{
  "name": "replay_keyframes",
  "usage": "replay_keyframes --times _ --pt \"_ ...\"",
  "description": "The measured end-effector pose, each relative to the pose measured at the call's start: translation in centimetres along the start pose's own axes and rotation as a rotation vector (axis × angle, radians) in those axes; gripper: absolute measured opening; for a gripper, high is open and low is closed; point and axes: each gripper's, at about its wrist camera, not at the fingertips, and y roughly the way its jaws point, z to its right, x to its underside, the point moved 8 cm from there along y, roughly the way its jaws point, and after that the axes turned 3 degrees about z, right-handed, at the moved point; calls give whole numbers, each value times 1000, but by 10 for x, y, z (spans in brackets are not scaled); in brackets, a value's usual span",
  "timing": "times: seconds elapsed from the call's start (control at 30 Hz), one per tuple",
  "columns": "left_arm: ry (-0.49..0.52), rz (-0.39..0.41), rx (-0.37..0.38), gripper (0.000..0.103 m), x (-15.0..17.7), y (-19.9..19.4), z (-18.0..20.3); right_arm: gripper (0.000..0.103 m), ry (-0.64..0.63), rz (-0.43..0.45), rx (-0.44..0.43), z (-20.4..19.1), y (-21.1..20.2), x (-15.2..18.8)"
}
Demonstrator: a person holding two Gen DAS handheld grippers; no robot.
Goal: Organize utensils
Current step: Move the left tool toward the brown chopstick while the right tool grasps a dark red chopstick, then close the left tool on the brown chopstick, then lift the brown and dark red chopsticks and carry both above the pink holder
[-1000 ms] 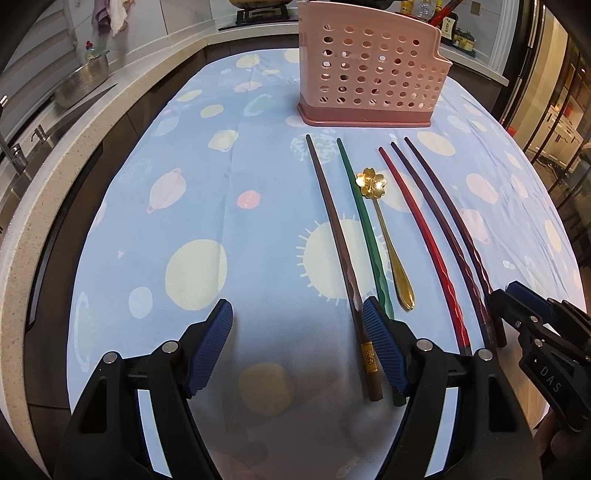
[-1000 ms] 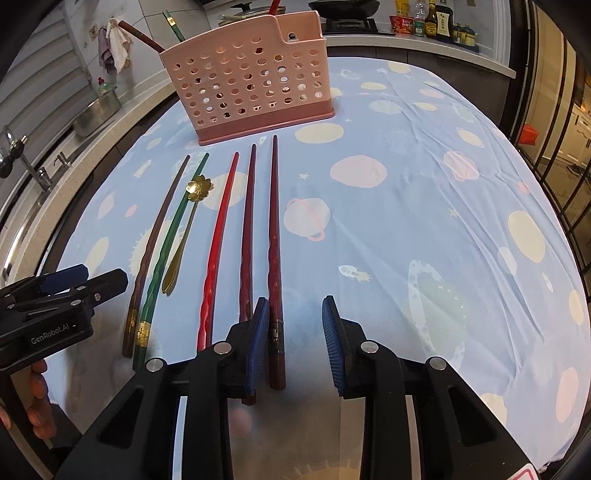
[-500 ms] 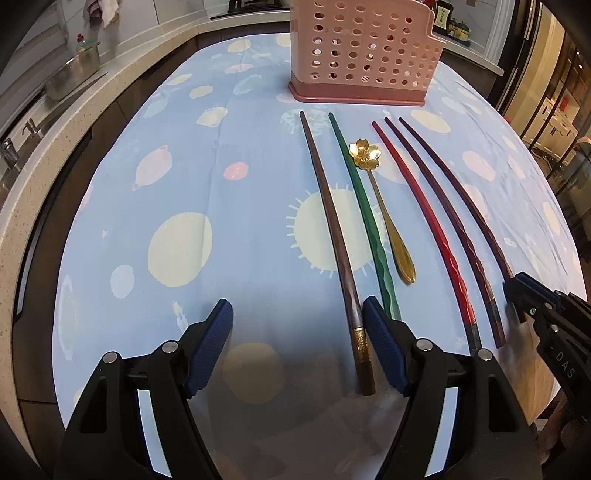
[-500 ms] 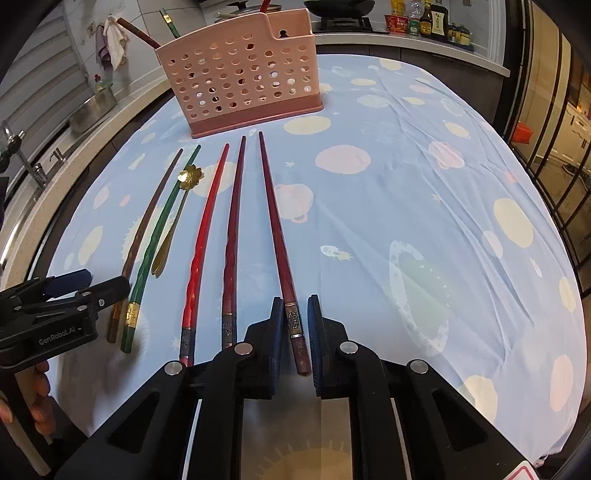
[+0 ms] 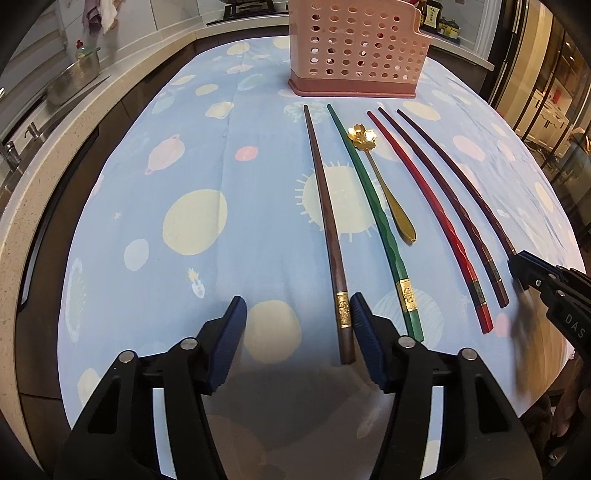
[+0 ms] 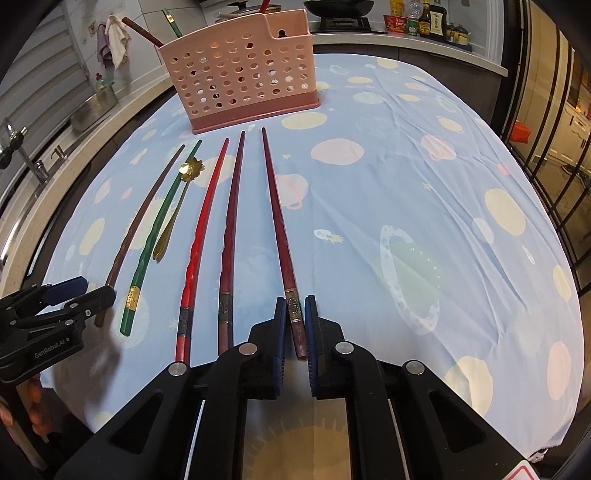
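Several chopsticks and a gold flower spoon (image 5: pixel 384 184) lie in a row in front of a pink perforated utensil holder (image 5: pixel 356 48). My right gripper (image 6: pixel 294 314) is shut on the thick end of the rightmost dark red chopstick (image 6: pixel 277 218), low at the cloth. My left gripper (image 5: pixel 297 317) is open, its right finger beside the thick end of the brown chopstick (image 5: pixel 327 221). A green chopstick (image 5: pixel 373 206), a bright red one (image 5: pixel 428 206) and a dark one (image 5: pixel 443 199) lie between. The holder (image 6: pixel 240 70) holds a few chopsticks.
The table carries a blue planet-print cloth (image 5: pixel 166 192). A counter with a steel pot (image 5: pixel 74 77) runs along the left. Bottles (image 6: pixel 428 20) stand on the far counter. The table's front edge lies just below both grippers.
My right gripper closed from open onto the dark red chopstick's end. My left gripper shifted slightly left so the brown chopstick's end now lies inside its right finger.
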Motion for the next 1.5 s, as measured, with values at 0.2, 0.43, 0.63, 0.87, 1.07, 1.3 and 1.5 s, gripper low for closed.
replay_keyframes --times 0.2,0.43,0.63,0.87,1.07,1.3,1.5 --pt "2 -4 33 11 1 -4 2 7 3 5 0 1 -4 2" --pt "-18 1 62 8 1 -14 -2 7 8 30 1 5 -17 -3" --pt "-60 65 58 7 -15 -43 -17 7 25 92 -11 8 -44 -18" --pt "-104 181 51 7 -51 -87 -36 7 41 214 -29 11 -88 -55" --pt "-142 267 26 7 -83 -113 -54 7 49 321 -22 17 -122 -93" --pt "-151 359 9 7 -124 -137 -70 7 86 407 -47 28 -148 -140" --pt "-136 424 32 7 -165 -159 -67 7 97 487 -99 23 -169 -185"
